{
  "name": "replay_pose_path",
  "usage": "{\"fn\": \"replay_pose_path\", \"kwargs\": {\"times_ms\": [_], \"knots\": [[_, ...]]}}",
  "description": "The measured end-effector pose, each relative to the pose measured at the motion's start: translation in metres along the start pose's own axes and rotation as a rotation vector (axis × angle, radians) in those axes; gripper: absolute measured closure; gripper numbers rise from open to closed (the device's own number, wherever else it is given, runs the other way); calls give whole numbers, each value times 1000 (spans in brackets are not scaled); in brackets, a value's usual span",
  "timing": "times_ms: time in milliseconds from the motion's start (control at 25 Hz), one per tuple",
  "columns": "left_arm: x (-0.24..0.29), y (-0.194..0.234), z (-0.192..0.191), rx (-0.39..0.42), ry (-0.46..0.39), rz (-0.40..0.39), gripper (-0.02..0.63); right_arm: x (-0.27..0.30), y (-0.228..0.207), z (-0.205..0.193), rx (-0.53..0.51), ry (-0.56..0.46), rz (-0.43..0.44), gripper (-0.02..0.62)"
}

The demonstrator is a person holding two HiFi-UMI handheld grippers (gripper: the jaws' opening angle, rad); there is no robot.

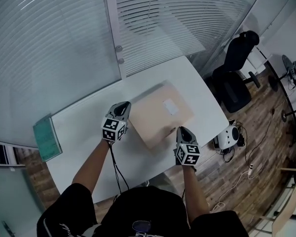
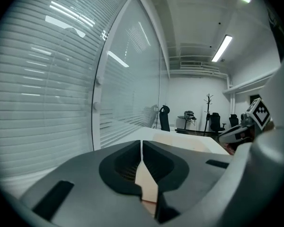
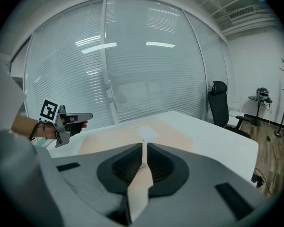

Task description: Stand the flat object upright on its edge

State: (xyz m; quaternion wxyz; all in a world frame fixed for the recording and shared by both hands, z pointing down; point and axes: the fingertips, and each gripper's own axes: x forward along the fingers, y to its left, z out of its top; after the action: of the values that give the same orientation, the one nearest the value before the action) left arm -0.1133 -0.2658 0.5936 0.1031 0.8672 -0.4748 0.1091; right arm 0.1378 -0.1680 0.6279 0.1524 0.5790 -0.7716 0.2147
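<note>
The flat object is a tan cardboard panel (image 1: pixel 158 115) with a small white label (image 1: pixel 170 106), on the white table (image 1: pixel 84 132). My left gripper (image 1: pixel 125 106) is shut on the panel's left edge. My right gripper (image 1: pixel 179 130) is shut on its near right corner. In the left gripper view the tan edge (image 2: pixel 146 181) is pinched between the shut jaws, and the right gripper (image 2: pixel 248 124) shows across the panel. The right gripper view shows the panel (image 3: pixel 132 138) reaching away from the shut jaws, with the left gripper (image 3: pixel 66 122) at its far side. Whether the panel is lifted off the table I cannot tell.
A green pad (image 1: pixel 47 137) lies at the table's left edge. A glass wall with blinds (image 1: pixel 64 48) runs behind the table. To the right, on the wooden floor, are a black office chair (image 1: pixel 237 68), a white device (image 1: pixel 230 136) and cables.
</note>
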Motion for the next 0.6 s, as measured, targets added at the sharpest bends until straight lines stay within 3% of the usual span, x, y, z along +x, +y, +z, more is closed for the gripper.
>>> {"fn": "replay_pose_path", "kwargs": {"times_ms": [160, 400, 600], "knots": [[16, -2, -17, -5, 43, -31, 584, 8, -8, -11, 10, 33, -18, 552], [38, 6, -26, -53, 98, -65, 583, 23, -20, -21, 39, 66, -21, 435], [58, 3, -29, -60, 153, -118, 451, 33, -32, -28, 59, 92, 0, 390]]}}
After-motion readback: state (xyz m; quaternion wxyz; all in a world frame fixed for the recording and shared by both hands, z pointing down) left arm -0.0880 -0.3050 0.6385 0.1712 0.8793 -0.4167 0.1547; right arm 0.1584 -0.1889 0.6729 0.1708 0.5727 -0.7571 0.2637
